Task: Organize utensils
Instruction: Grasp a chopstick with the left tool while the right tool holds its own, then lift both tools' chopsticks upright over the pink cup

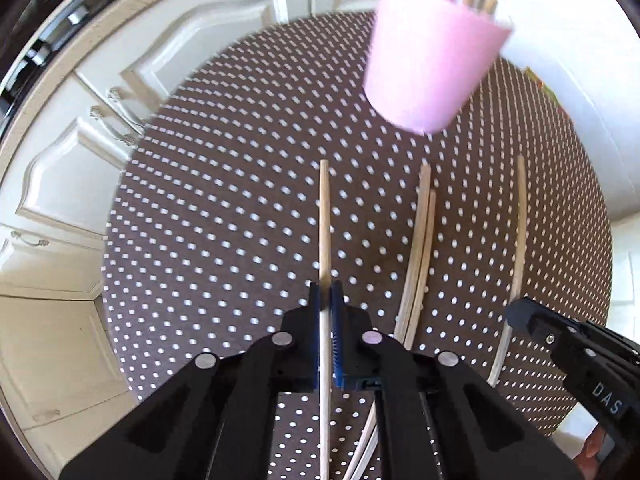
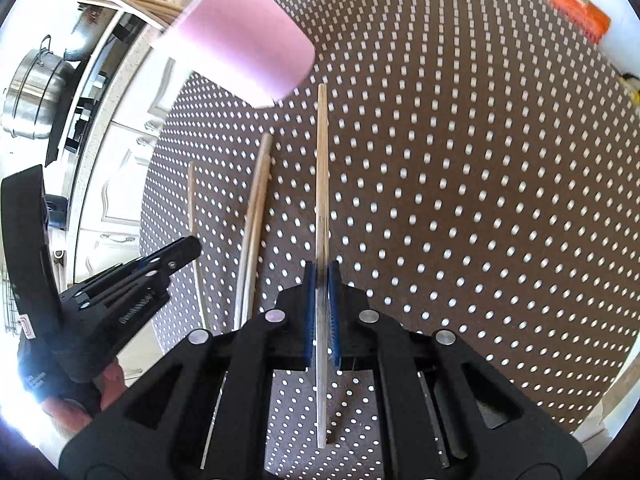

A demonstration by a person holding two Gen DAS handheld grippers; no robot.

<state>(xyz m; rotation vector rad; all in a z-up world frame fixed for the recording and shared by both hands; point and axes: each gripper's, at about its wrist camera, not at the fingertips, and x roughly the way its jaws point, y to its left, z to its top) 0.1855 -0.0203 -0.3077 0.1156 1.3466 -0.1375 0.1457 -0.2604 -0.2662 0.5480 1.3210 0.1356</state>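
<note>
Plainly, the counter [image 1: 224, 208] wears a brown cloth dotted with white, round at its edge; cream cabinet doors [image 1: 132, 60] with scrolled handles stand behind it toward 10 o'clock in the left view, and in the right view a steel pot [image 2: 34, 92] sits on a dark stovetop at 9 o'clock; an orange packet [image 2: 576, 4] lies near 1 o'clock at the cloth's far rim. A pink cup [image 1: 428, 60] stands toward 1 o'clock in the left view, wooden chopsticks bristling from its mouth. The left hand-held gripper [image 1: 326, 300] is pinched on a chopstick [image 1: 325, 216] whose length runs straight toward 12 o'clock; whether it is lifted off the cloth I cannot tell. The right hand-held gripper [image 2: 322, 280] is likewise clamped on another chopstick [image 2: 322, 168], pointing at 12 o'clock, its tip just short of the cup. Between the two held sticks a pair of chopsticks [image 1: 420, 240] lies on the cloth, touching along their length.
</note>
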